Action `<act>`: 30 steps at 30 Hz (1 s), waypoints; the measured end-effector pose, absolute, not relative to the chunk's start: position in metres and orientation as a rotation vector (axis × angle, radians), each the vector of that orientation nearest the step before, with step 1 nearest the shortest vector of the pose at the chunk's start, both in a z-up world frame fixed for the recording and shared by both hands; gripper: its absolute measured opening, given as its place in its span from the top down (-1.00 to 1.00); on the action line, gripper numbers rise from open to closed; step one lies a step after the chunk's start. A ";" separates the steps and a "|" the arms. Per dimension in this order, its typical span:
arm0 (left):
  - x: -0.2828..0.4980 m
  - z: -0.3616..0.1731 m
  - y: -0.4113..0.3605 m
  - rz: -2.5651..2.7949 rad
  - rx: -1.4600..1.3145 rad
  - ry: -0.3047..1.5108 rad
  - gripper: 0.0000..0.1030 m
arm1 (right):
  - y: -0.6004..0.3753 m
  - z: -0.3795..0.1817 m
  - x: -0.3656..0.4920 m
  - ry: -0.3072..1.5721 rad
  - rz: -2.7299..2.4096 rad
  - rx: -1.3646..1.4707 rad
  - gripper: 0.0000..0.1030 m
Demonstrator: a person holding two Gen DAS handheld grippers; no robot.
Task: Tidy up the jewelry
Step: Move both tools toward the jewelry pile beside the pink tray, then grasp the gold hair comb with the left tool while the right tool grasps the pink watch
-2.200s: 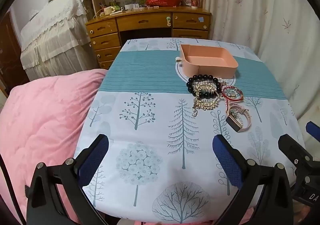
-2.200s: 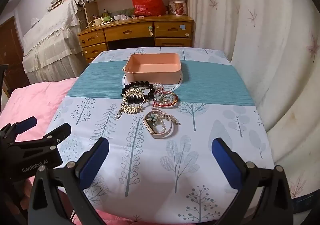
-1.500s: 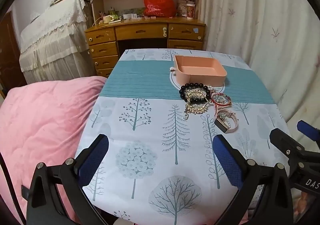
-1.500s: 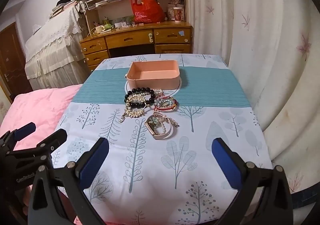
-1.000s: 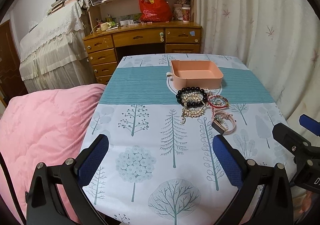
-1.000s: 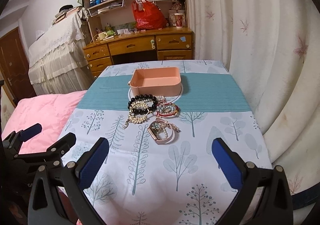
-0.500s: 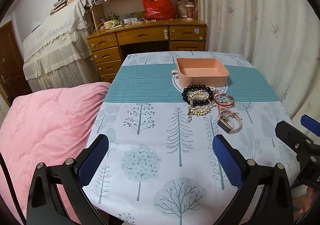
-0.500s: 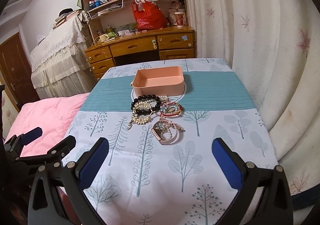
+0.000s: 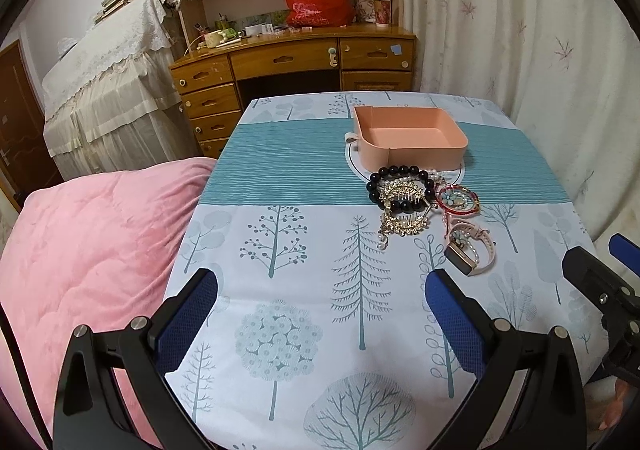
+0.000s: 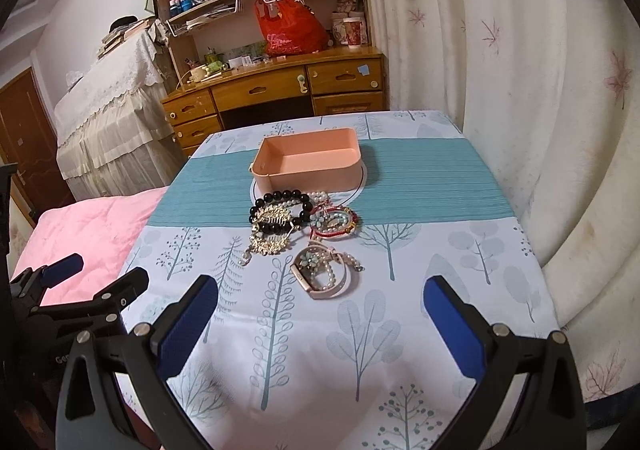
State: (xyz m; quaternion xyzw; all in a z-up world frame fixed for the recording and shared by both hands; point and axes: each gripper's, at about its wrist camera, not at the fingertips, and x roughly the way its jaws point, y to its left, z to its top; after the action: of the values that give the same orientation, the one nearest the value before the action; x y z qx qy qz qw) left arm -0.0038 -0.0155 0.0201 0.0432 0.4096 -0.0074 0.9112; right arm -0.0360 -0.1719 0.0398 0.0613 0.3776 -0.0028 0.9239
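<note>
A heap of jewelry lies mid-table: a black bead bracelet, gold hair combs, a red-and-teal bracelet, and a pink watch with pearls. Just behind it stands an empty pink box. My left gripper is open above the near table edge, left of the heap. My right gripper is open too, with the watch a short way ahead of it. Nothing is held.
The table wears a tree-print cloth with a teal band. A pink quilt lies along its left side. Cream curtains hang close on the right. A wooden desk with shelves stands beyond the far edge.
Both grippers pulled back and rose over the first second, so the jewelry shrank in view; in the last half second they came slightly closer again. The jewelry has not moved.
</note>
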 end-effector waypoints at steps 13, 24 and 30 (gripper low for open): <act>0.037 -0.015 -0.026 -0.107 0.090 0.935 -0.99 | -0.179 0.005 0.001 0.836 0.048 0.090 -1.00; 0.073 -0.051 -0.023 -0.248 0.055 0.994 -0.99 | -0.171 -0.040 0.020 0.917 0.075 0.035 -1.00; 0.097 -0.063 -0.024 -0.338 0.022 1.018 -0.99 | -0.162 -0.064 0.033 0.960 0.089 -0.032 -0.91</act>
State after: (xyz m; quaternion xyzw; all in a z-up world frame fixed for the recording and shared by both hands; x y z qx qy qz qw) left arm 0.0970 -0.0237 -0.0634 0.0103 0.4848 -0.1610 0.8596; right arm 0.0330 -0.1621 -0.0639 -0.0152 0.4614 0.0429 0.8860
